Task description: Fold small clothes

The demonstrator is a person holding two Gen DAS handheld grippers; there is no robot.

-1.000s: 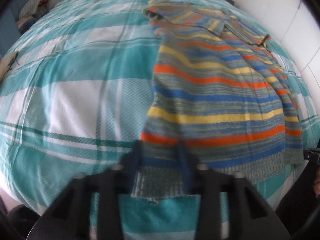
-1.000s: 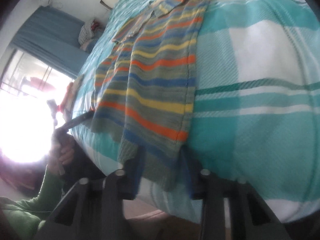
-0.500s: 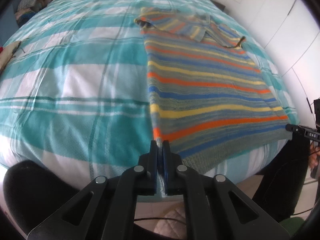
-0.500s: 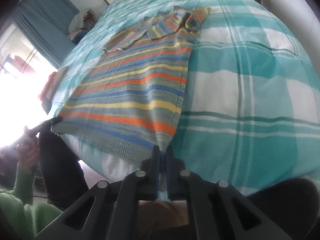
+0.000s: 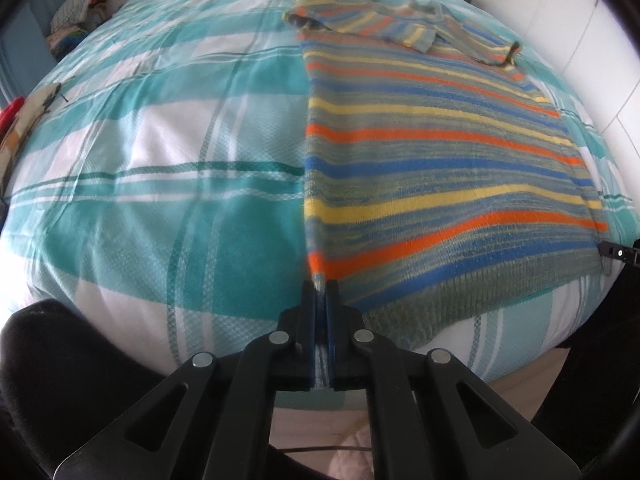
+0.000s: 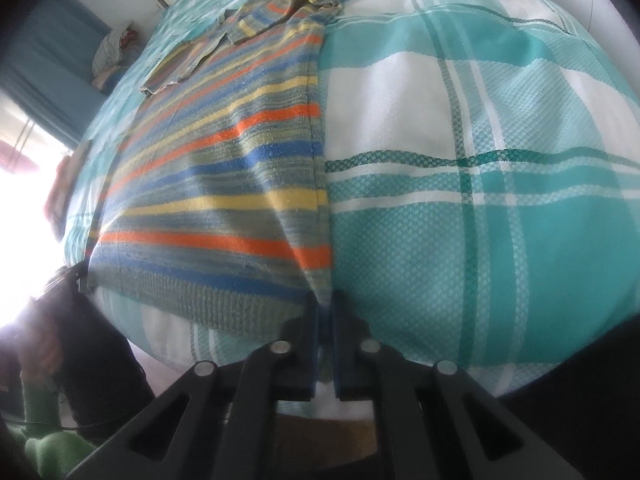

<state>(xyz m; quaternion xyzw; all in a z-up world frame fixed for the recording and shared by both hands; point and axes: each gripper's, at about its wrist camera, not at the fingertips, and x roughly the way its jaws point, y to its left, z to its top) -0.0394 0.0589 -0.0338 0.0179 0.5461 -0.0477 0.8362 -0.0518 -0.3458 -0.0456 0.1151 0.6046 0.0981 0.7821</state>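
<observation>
A striped knit sweater in orange, yellow, blue and grey-green lies flat on the bed, with its sleeves folded across the top. My left gripper is shut on the sweater's lower left hem corner at the bed's near edge. In the right wrist view the same sweater stretches away, and my right gripper is shut on its lower right hem corner. The hem is pulled taut between the two corners. The other gripper's tip shows at the right edge of the left wrist view.
The bed carries a teal and white plaid cover. A pile of clothes sits at the far left by a blue curtain. White wall panels run along the right. A green sleeve shows low on the left.
Both grippers went from open around the hem to shut on its corners, then drew back and up. The sweater now lies stretched straighter on the bed.
</observation>
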